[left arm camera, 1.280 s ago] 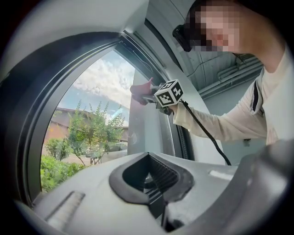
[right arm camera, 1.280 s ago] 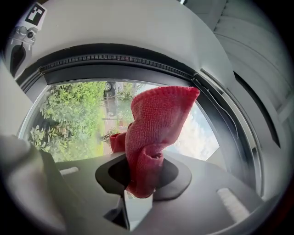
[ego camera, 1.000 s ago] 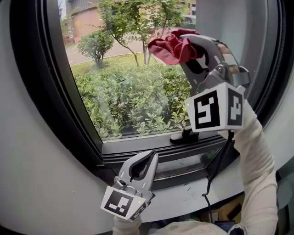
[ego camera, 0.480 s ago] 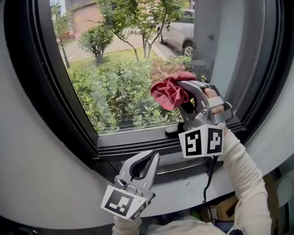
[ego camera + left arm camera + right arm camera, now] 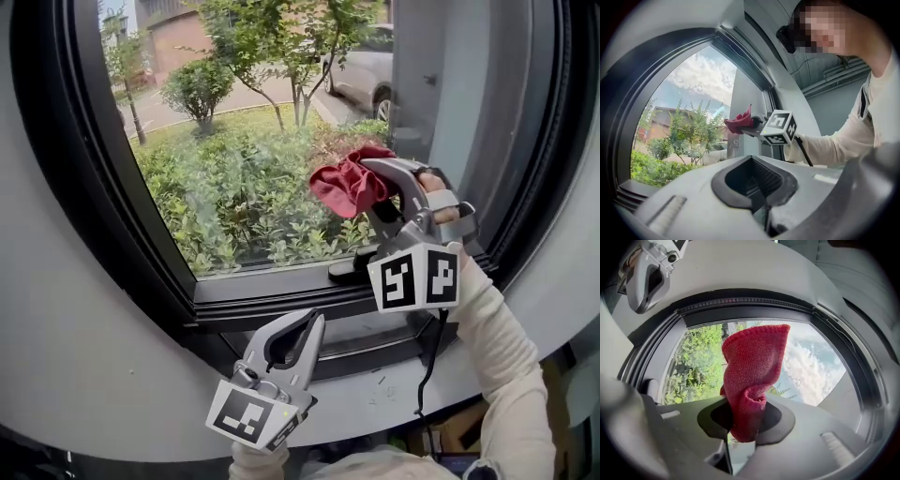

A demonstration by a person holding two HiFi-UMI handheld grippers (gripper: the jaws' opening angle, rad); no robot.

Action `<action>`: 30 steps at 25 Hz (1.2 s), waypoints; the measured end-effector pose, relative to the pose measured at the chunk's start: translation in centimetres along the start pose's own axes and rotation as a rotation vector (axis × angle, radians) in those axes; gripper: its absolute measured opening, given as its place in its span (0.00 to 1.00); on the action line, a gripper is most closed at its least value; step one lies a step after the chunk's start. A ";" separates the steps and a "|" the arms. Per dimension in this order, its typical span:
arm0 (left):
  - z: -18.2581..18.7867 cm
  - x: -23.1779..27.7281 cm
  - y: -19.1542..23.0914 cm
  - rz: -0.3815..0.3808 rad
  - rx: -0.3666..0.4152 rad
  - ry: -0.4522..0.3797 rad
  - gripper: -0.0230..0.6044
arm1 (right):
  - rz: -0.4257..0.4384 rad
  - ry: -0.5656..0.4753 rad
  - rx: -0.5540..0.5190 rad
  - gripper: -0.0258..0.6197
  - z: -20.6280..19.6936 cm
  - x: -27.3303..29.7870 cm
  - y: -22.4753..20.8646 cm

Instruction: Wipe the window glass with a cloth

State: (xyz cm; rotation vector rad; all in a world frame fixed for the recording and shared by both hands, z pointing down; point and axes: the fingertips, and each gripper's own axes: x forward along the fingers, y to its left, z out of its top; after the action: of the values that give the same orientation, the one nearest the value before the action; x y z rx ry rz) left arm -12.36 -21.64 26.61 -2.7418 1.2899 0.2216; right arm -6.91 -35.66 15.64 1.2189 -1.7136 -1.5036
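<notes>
Clenched on crumpled red woven cloth (image 5: pixel 345 186): right tool (image 5: pixel 377 187). Cloth bunched ahead of its tips, up by clear window glass (image 5: pixel 234 178); contact unclear. Pressed together, nothing between: left tool (image 5: pixel 307 323), below right tool, over dark window frame (image 5: pixel 281 302).

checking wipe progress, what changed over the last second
The right gripper, shut on the crumpled red cloth, swept it down the window glass from higher up towards the lower frame, then nearly stopped. The left gripper stayed shut and empty by the sill.
</notes>
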 end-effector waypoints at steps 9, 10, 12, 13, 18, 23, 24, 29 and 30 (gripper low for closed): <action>-0.6 2.6 -0.1 -0.016 0.015 -0.007 0.04 | -0.150 -0.029 -0.058 0.22 0.8 1.5 -11.9; -0.5 2.9 -0.1 -0.019 0.021 -0.009 0.04 | -0.164 -0.031 -0.066 0.22 0.9 1.6 -13.0; -0.2 3.5 -0.1 -0.025 0.033 -0.016 0.04 | -0.190 -0.041 -0.086 0.23 1.2 1.7 -15.1; -0.1 3.8 0.0 -0.026 0.037 -0.018 0.04 | -0.204 -0.047 -0.097 0.23 1.4 1.8 -16.1; 0.5 5.2 0.1 -0.026 0.041 -0.020 0.04 | -0.245 -0.060 -0.135 0.23 1.7 2.1 -19.7; 0.8 5.9 -0.3 -0.032 0.041 -0.018 0.04 | -0.261 -0.063 -0.145 0.22 2.0 2.0 -21.0; 0.7 6.0 -0.4 -0.034 0.043 -0.018 0.04 | -0.260 -0.060 -0.158 0.22 1.9 1.9 -20.6; -0.3 6.0 -1.5 -0.040 0.039 0.007 0.04 | -0.226 -0.077 -0.100 0.22 0.5 1.3 -16.9; -0.5 6.0 -1.8 -0.040 0.039 0.015 0.04 | -0.221 -0.075 -0.103 0.22 0.2 1.1 -15.9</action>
State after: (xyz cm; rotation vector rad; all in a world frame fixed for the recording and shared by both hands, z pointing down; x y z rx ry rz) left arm -7.14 -25.14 26.11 -2.7386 1.2289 0.1716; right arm -3.23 -35.99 0.13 1.3479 -1.5672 -1.7651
